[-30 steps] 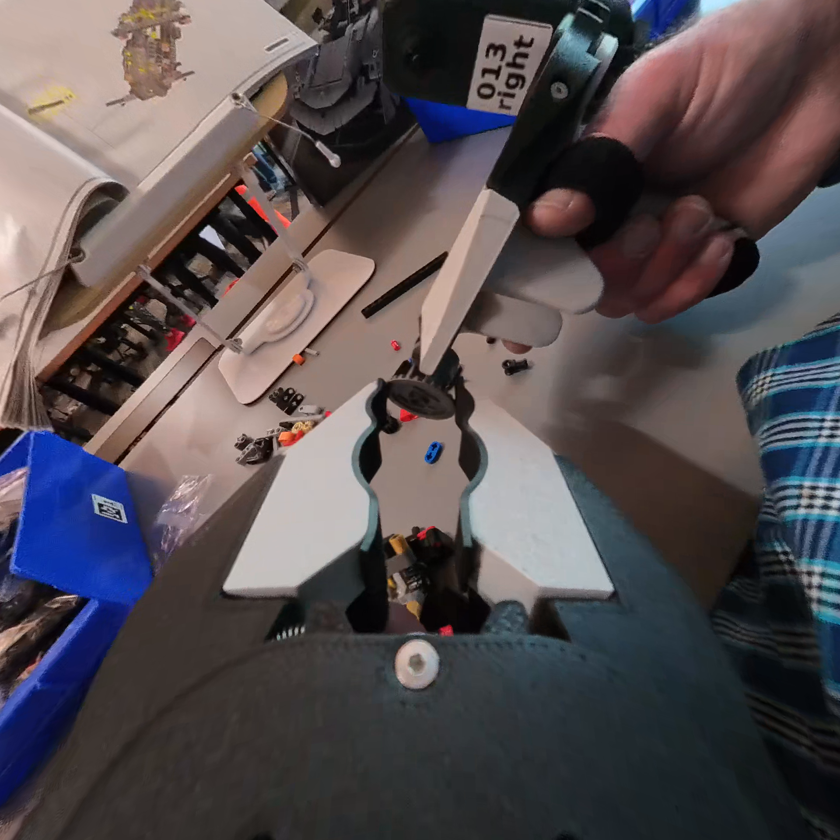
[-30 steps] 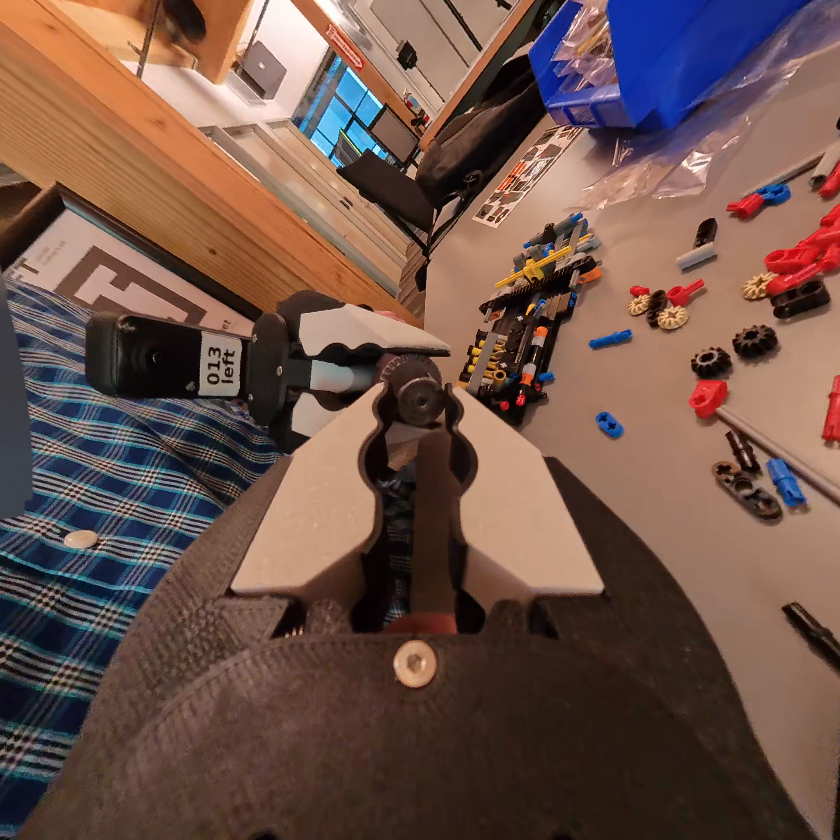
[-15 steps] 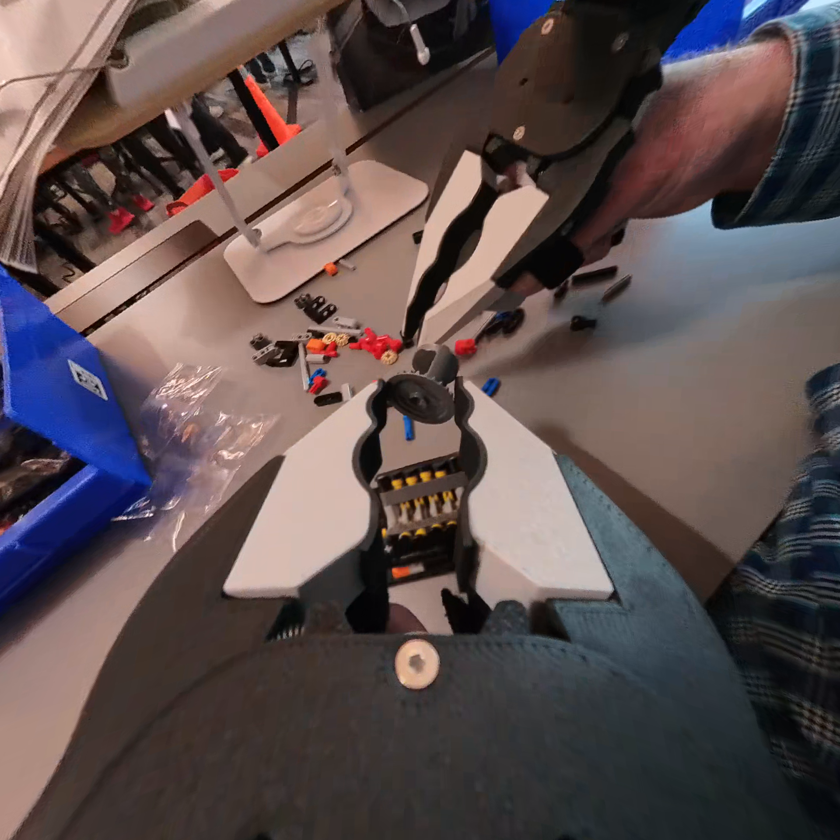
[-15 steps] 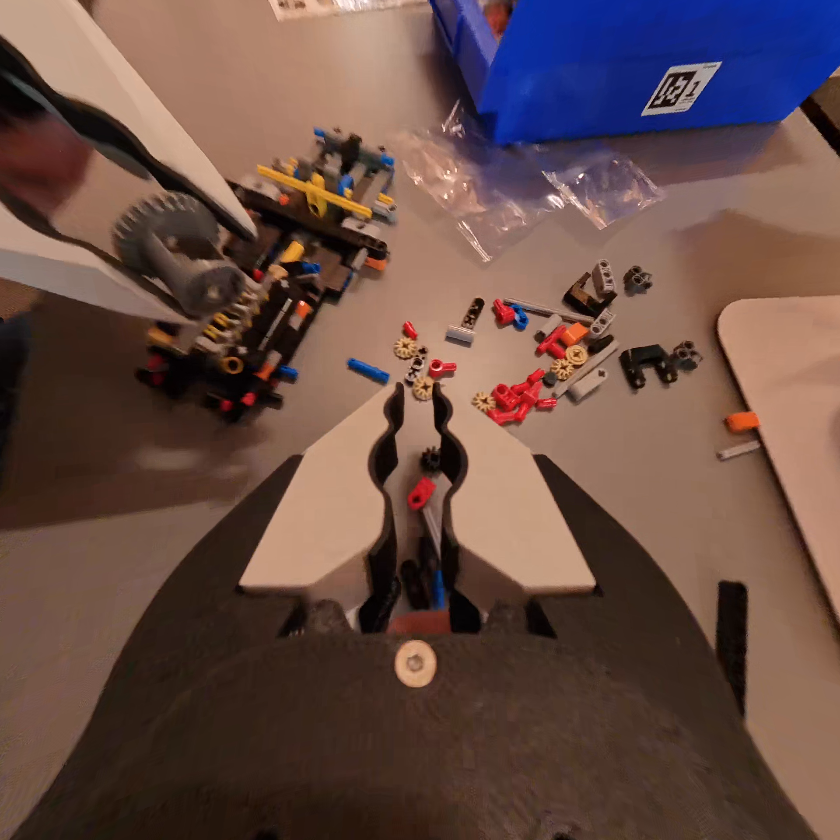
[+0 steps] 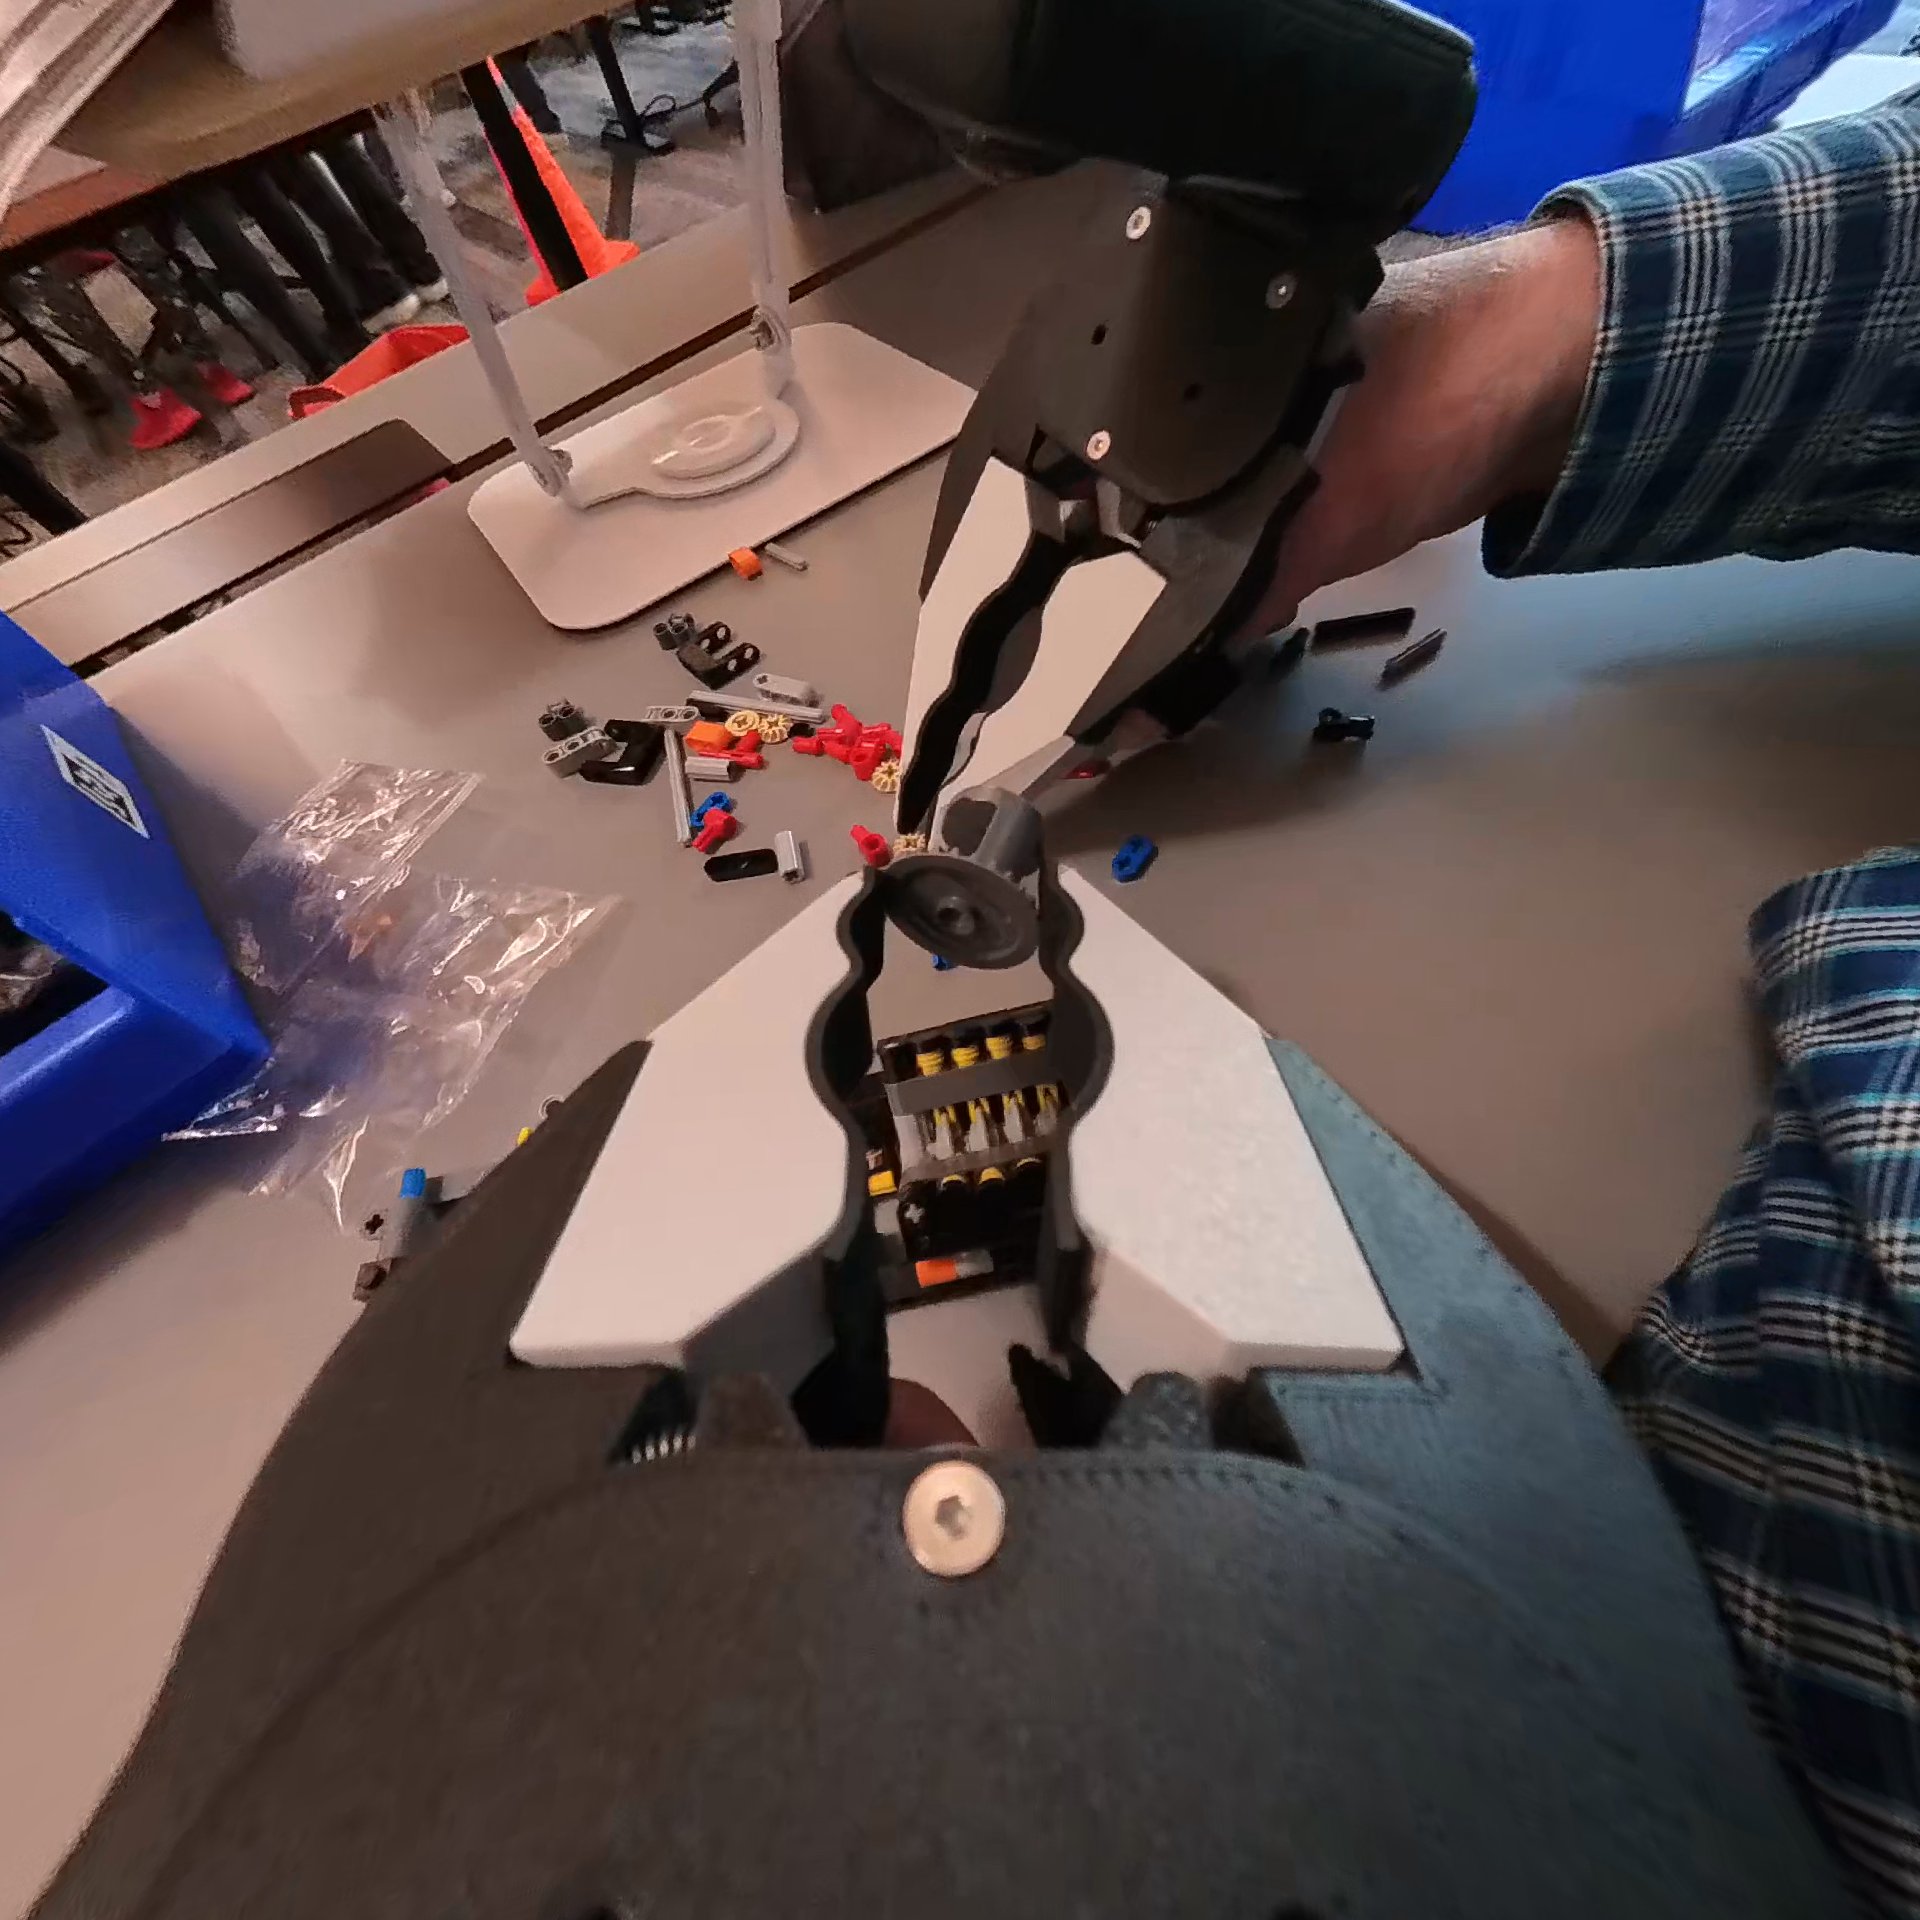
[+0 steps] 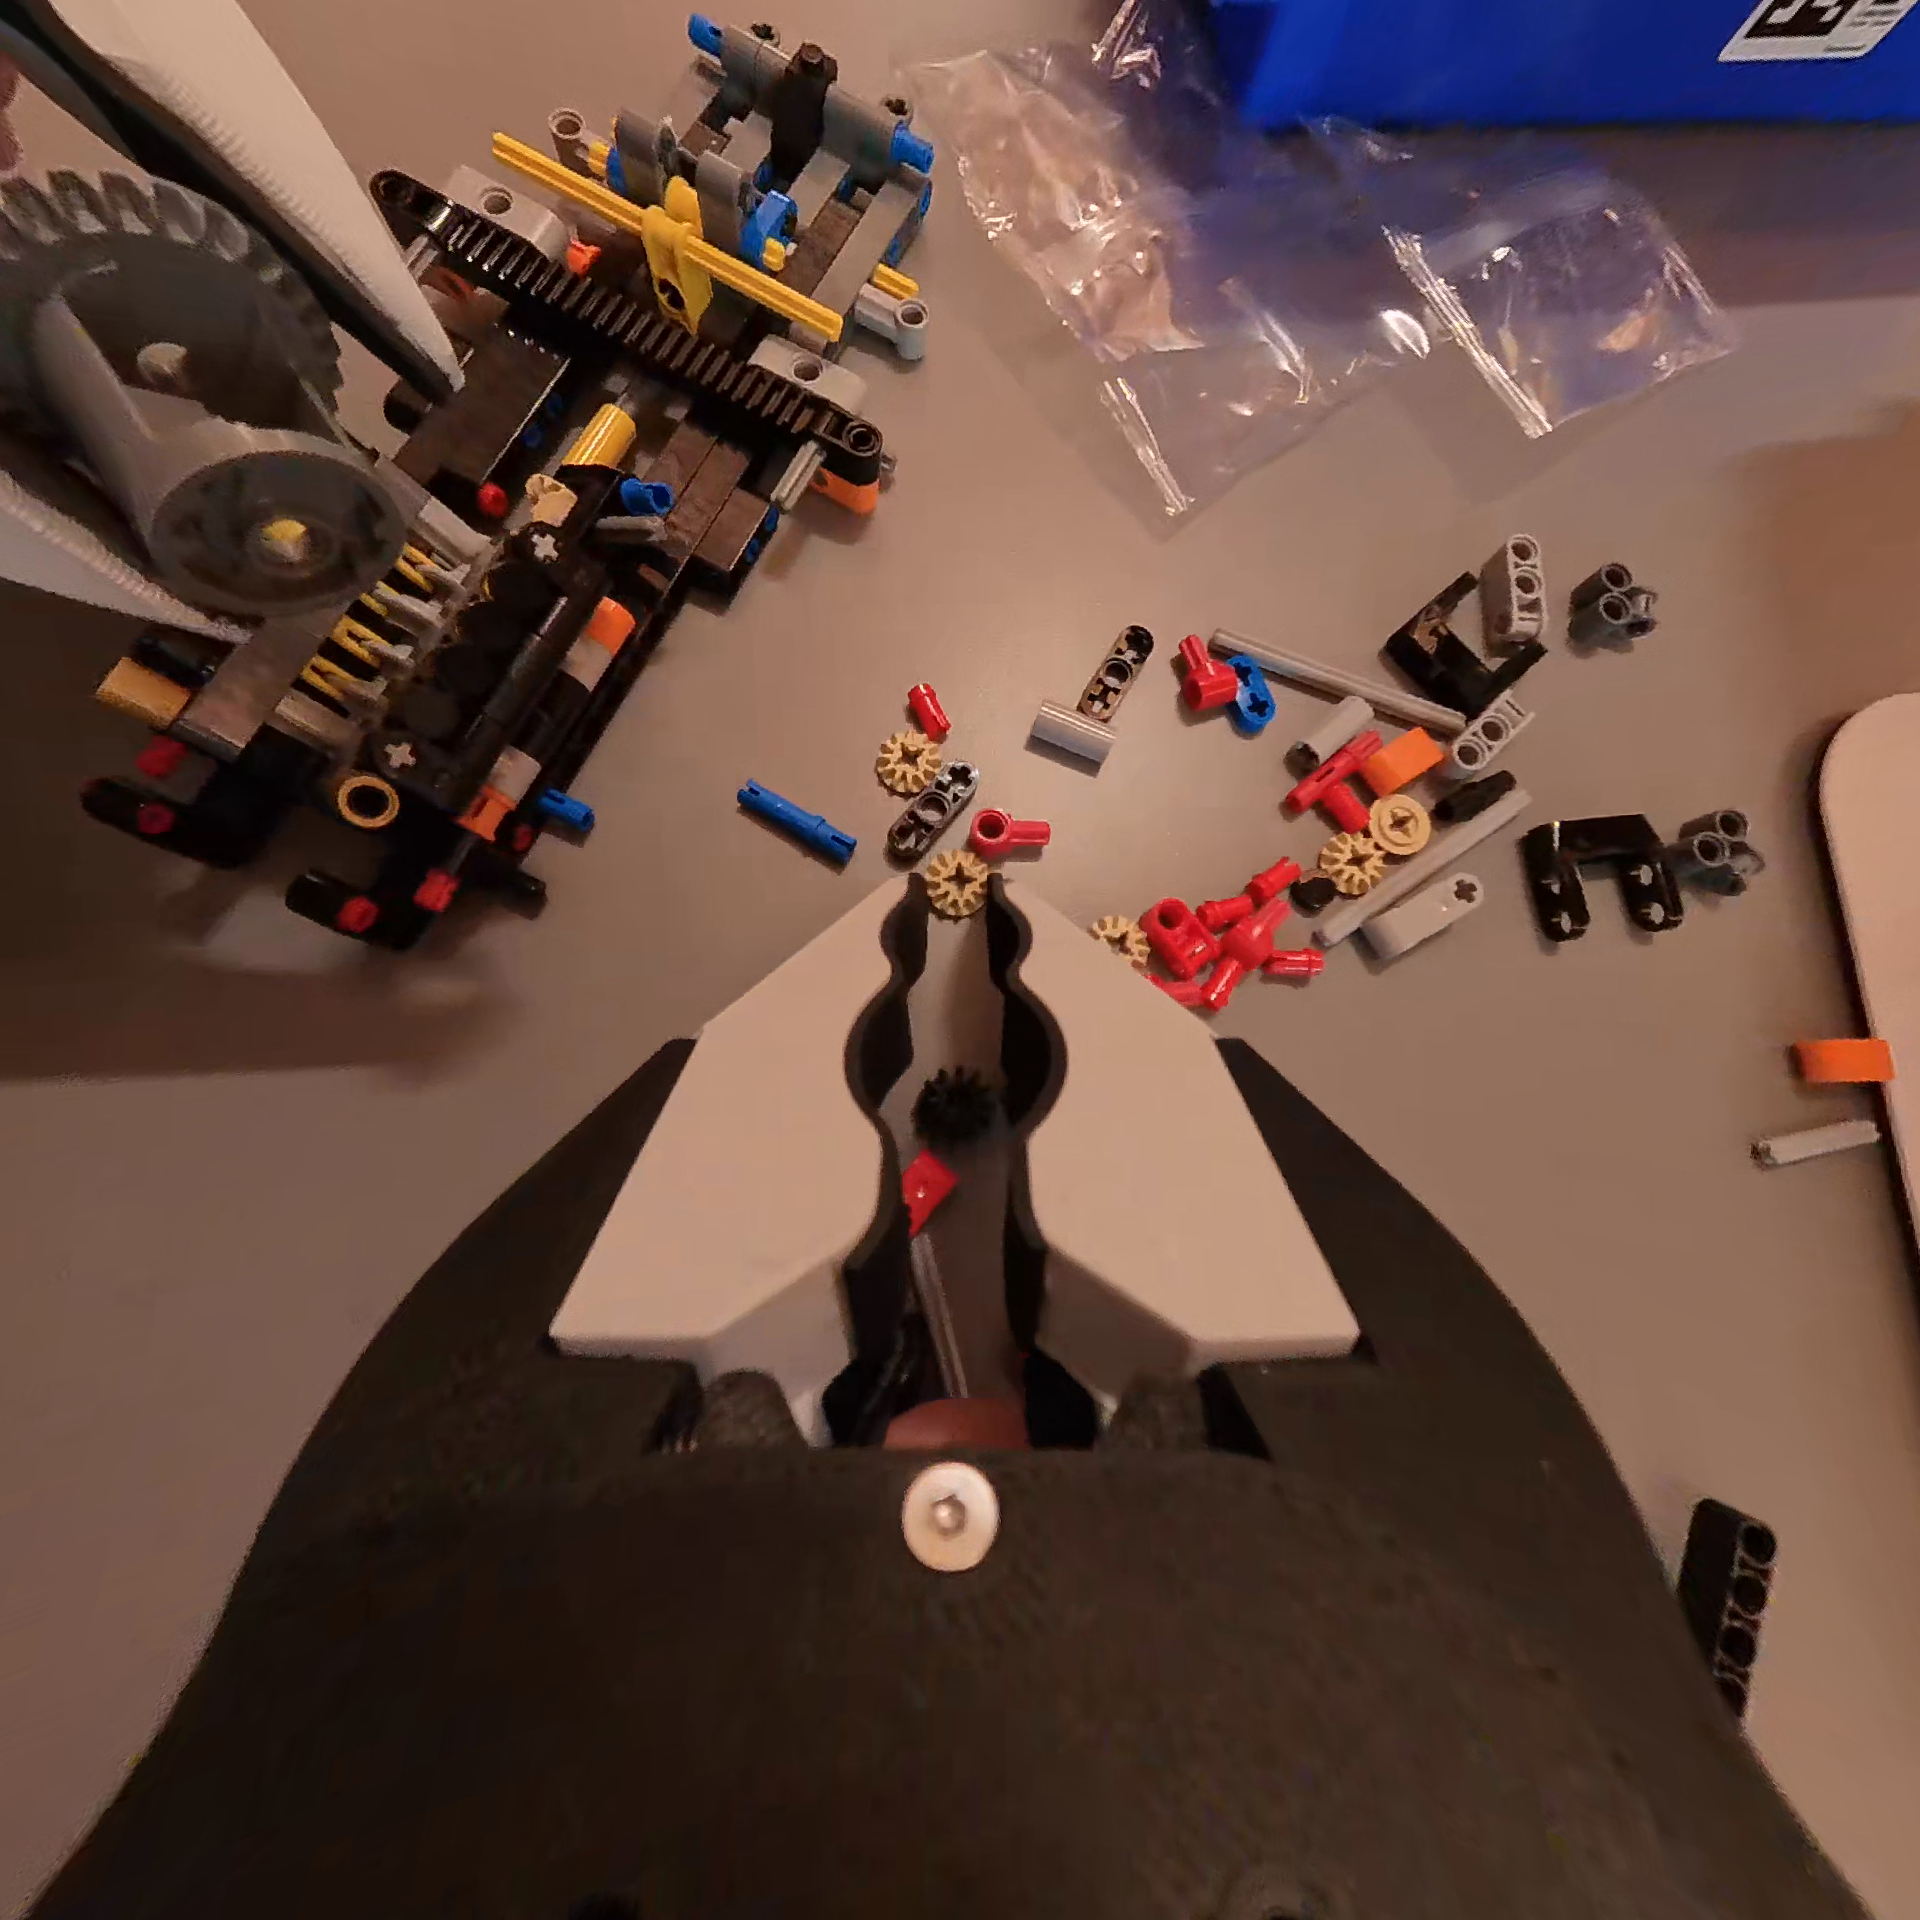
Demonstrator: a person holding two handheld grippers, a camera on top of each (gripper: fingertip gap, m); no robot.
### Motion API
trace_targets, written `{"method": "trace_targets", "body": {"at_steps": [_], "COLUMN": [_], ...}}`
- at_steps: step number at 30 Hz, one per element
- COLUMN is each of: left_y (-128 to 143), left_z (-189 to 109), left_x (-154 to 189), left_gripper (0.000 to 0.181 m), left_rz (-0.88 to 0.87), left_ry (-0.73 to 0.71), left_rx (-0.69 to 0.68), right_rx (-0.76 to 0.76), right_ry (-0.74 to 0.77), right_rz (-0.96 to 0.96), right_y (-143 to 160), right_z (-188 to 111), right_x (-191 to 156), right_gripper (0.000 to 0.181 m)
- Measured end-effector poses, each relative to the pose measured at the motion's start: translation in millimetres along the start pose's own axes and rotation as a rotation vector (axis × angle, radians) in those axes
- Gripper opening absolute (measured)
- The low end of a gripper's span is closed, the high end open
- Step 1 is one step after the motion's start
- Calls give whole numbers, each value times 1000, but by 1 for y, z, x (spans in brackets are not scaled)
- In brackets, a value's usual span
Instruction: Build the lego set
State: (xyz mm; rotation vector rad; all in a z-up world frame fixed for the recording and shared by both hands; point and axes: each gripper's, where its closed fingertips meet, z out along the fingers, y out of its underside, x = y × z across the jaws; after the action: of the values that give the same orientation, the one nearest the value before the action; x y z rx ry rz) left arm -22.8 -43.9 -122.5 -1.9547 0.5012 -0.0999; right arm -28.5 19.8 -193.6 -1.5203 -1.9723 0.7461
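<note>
My left gripper [image 5: 961, 904] is shut on a dark grey gear part [image 5: 961, 920] and holds it above the partly built lego assembly [image 5: 966, 1143]. In the right wrist view this gripper [image 6: 332, 499] and its gear part [image 6: 208, 416] hang over the left end of the assembly [image 6: 644, 416]. My right gripper [image 6: 956, 883] is open and low over the loose pieces, its tips on either side of a small tan gear [image 6: 956, 883] on the table. It also shows in the left wrist view [image 5: 914, 816], just beyond the gear part.
Loose red, tan, grey and black pieces [image 6: 1247, 925] lie right of the assembly, with a blue pin [image 6: 795, 821]. Empty plastic bags [image 6: 1299, 291] and a blue bin [image 6: 1558, 62] are behind. A white stand base [image 5: 727, 468] is at the back; a black beam [image 6: 1730, 1600] lies near me. My right fingertips sit around 10 cm from my left ones.
My right gripper let go of the gear part, swung away and dropped to the loose pieces. My left gripper kept the part and turned down over the assembly.
</note>
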Motion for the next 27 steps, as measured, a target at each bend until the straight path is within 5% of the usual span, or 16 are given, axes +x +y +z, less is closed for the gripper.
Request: {"method": "trace_targets", "body": {"at_steps": [6,14,20,27], "left_y": [2,-12,-24,3], "left_z": [1,3,24,57], "left_x": [-2,10,79,136], "left_gripper": [28,27,28,28], "left_rz": [1,-116,-95,-58], "left_ry": [10,104,254,293], "left_rx": [-9,34,-32,-202], "right_rx": [57,175,150,106], "right_ry": [1,47,112,143], "right_rz": [-16,-102,-79,-66], "right_y": [-8,-22,10,59], "right_z": [-9,-60,-103,-127], "right_x": [-1,-21,-38,-70], "right_gripper": [8,8,8,8]}}
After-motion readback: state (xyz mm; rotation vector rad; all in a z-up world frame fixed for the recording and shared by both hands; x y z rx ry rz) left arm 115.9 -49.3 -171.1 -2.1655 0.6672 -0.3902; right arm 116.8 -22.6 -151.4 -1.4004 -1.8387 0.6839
